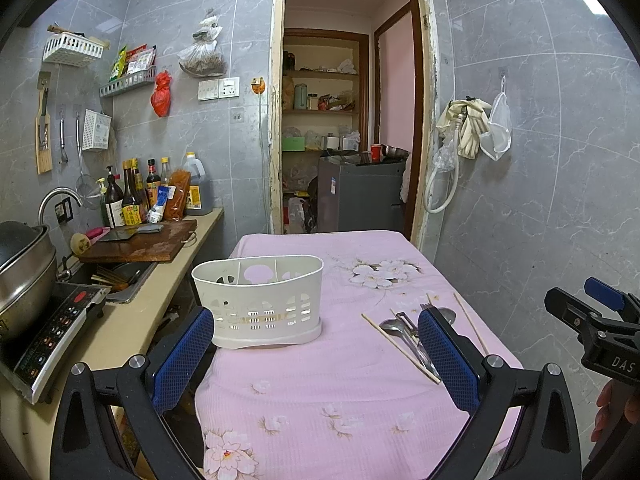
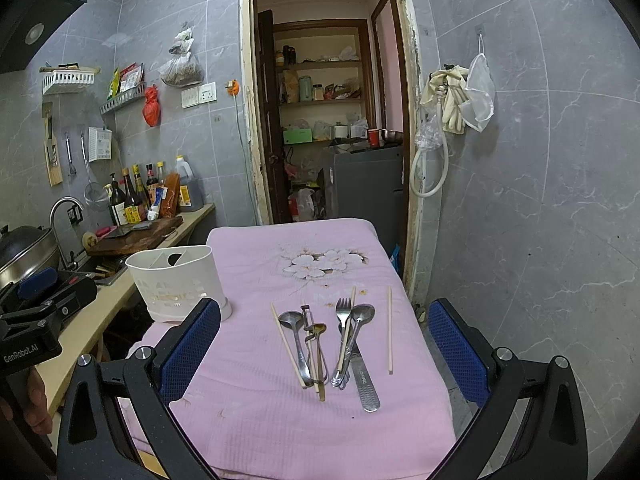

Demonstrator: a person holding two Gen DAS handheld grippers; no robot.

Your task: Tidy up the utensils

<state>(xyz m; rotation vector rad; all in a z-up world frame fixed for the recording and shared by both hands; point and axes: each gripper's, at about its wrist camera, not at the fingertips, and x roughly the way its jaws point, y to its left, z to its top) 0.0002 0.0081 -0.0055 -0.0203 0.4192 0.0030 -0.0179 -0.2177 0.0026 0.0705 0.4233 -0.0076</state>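
Behind the left tongs [image 1: 316,344], cutlery [image 1: 412,340] lies half-hidden.

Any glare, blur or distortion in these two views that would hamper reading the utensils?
Left wrist view: fisheye bends the door frame and tile lines, the corners are black, and the left claw hides part of the utensils. Right wrist view: same bending, but the utensils lie sharp and evenly lit on the pink cloth, with only soft shadows and no glare.
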